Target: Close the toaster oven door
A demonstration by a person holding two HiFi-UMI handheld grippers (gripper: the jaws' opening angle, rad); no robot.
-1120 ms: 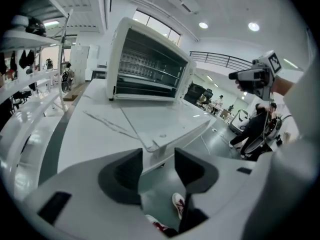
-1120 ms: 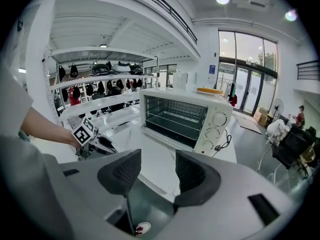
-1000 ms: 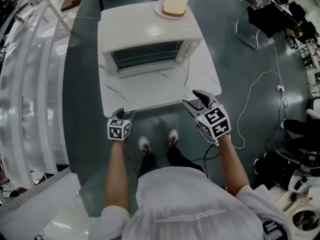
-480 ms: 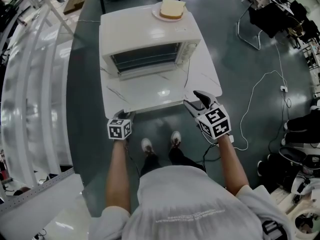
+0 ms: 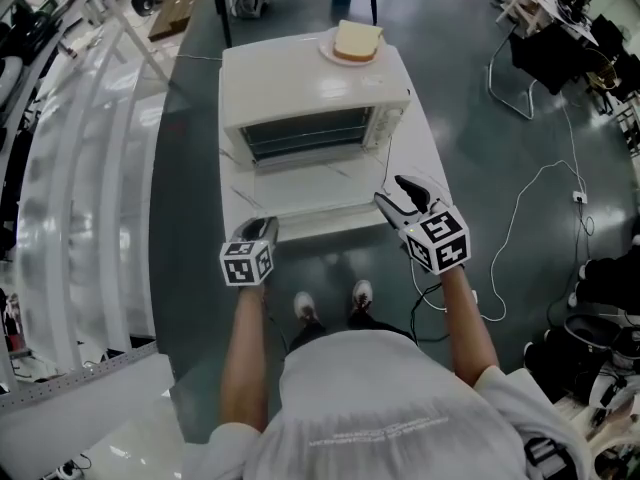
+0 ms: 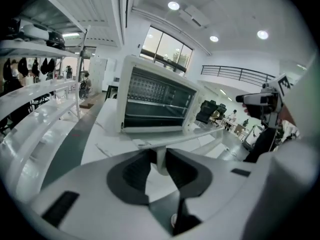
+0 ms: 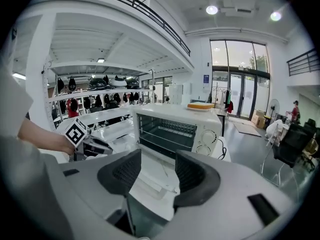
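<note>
A white toaster oven (image 5: 315, 83) stands on a white table (image 5: 425, 163). Its glass door (image 5: 315, 190) hangs open, lying flat toward me. My left gripper (image 5: 262, 230) is at the door's front left corner. In the left gripper view the jaws of my left gripper (image 6: 161, 161) are closing on the door's white front edge (image 6: 161, 156), which fills the gap and touches both pads. My right gripper (image 5: 400, 196) hovers at the door's front right, open, nothing between the fingers. The right gripper view looks past my right gripper (image 7: 157, 171) at the oven (image 7: 175, 129) and its lowered door (image 7: 150, 176).
A plate with a bread slice (image 5: 356, 40) sits on the oven's top. The oven's cord (image 5: 378, 138) trails down its right side. White shelving (image 5: 80, 168) runs along the left. Cables (image 5: 540, 198) lie on the floor at right, with chairs and clutter beyond. My feet (image 5: 335, 303) stand under the table's edge.
The head view has shifted, so oven and table sit further right. The left gripper has edged in to the door's front left corner. The right gripper has hardly moved.
</note>
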